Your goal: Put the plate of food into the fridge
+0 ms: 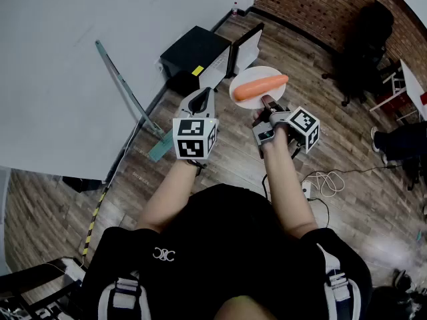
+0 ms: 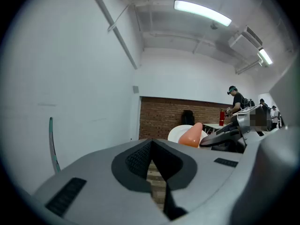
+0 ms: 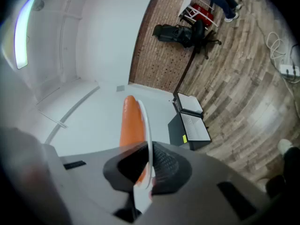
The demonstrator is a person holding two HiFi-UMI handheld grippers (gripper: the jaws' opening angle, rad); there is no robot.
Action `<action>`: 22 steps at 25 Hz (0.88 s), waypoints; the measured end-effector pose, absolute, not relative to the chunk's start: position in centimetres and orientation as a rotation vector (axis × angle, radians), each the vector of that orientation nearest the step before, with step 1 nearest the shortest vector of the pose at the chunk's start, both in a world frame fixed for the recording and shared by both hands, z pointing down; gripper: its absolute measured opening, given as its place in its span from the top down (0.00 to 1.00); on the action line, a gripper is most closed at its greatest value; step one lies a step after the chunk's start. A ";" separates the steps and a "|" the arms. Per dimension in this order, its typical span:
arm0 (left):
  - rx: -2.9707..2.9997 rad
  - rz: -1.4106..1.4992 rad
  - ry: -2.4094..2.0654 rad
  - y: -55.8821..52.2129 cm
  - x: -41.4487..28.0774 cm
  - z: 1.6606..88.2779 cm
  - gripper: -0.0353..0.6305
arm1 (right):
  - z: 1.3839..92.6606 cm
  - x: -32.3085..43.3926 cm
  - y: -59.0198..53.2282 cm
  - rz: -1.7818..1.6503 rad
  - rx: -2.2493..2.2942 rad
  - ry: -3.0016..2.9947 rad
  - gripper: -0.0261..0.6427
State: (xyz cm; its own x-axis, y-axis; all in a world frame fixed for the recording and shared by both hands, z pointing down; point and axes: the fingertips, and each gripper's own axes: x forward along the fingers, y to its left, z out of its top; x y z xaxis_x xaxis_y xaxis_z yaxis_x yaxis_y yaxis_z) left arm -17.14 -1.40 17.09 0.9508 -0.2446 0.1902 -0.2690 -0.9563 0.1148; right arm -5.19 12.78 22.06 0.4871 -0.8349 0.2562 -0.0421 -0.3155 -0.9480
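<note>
Round white plate (image 1: 259,71) bearing a long orange carrot (image 1: 261,86) was held aloft by its rim, pinched in the right claw (image 1: 265,105), presumably level against rolling, near the small black fridge (image 1: 193,57). Left claw (image 1: 200,101) was closed on nothing.

Wood floor (image 1: 233,153), brick wall (image 1: 307,2)

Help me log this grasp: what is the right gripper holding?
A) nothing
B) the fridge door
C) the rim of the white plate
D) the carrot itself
C: the right gripper has its fingers pinched on the rim of the white plate, and the carrot only lies on top of it.
</note>
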 end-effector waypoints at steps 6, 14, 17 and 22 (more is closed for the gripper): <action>2.966 0.259 -0.404 -0.4 -16.7 17.2 0.95 | 22.7 -5.0 13.7 -0.992 -1.716 0.755 0.92; 2.969 0.269 -0.415 1.1 -16.2 17.4 0.95 | 23.0 -4.3 15.4 -0.988 -1.703 0.752 0.92; 2.972 0.285 -0.422 2.5 -15.8 17.5 0.95 | 23.1 -4.0 16.8 -0.991 -1.692 0.753 0.92; 2.975 0.302 -0.429 3.9 -14.5 18.0 0.95 | 23.9 -2.6 18.5 -1.003 -1.677 0.750 0.92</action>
